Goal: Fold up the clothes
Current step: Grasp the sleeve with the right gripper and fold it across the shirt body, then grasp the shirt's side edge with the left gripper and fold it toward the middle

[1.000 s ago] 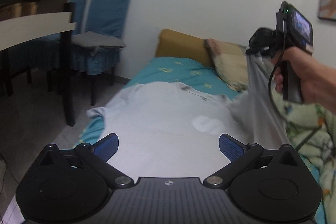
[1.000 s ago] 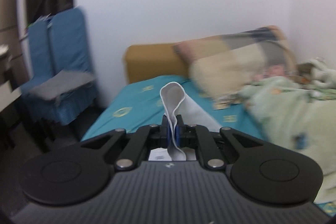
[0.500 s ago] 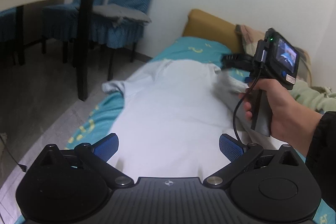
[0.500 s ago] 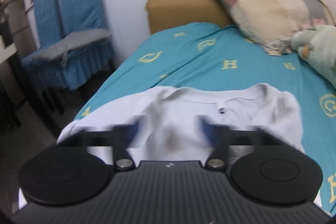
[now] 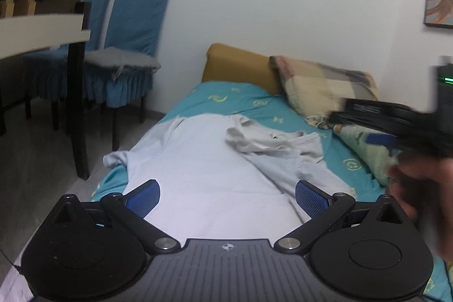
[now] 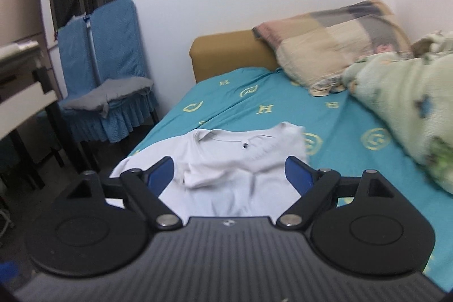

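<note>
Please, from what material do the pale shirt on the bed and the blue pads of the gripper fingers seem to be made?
The pale grey-white shirt looks like soft, matte knit cloth, probably cotton jersey: it lies limp, with soft creases and a ribbed collar. The blue pads on the right gripper look like textured rubber or soft plastic: the left gripper pads show a fine grid pattern. Neither can be confirmed by sight alone.

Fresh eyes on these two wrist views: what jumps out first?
A pale grey T-shirt sprawls along the teal patterned bedsheet, one side folded over near the collar. Both the left gripper and the right gripper hang open above it, holding nothing. Beyond, a plaid pillow leans on the mustard headboard, with a blue-covered chair left of the bed.
</note>
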{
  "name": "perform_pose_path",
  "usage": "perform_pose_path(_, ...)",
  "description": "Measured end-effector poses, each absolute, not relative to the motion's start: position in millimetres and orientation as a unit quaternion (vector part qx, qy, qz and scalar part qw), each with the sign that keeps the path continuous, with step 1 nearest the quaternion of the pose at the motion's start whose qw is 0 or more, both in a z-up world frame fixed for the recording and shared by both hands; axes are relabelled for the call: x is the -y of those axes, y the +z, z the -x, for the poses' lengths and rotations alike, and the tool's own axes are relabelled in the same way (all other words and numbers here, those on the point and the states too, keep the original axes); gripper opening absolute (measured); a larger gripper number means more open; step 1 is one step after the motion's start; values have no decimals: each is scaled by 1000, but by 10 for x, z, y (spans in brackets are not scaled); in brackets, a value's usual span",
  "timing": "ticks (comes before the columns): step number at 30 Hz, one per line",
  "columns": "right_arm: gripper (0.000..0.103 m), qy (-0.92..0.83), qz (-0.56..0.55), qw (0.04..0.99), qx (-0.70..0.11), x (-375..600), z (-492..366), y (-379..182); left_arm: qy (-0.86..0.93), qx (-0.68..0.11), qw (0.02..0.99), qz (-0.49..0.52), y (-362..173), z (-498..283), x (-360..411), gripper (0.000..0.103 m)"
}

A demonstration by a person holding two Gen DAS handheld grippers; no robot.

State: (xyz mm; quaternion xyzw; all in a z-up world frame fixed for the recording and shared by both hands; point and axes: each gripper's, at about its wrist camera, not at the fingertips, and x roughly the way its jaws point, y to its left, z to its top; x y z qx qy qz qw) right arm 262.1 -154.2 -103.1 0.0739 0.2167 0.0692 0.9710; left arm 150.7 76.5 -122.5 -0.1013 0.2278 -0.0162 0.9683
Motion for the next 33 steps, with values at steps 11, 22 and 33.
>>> perform_pose_path(11,87,75,-116,960,-243,1881,-587,-924,-35,-245,961,123,-924,-777,-627,103)
perform_pose_path(22,87,-19,-228,960,-161,3001,123,-504,-111,-312,943,36,-1060,-527,77,94)
perform_pose_path(33,88,-72,-295,942,-141,3744,174,-799,-269,-356,894,-29,-1327,-283,1511,72)
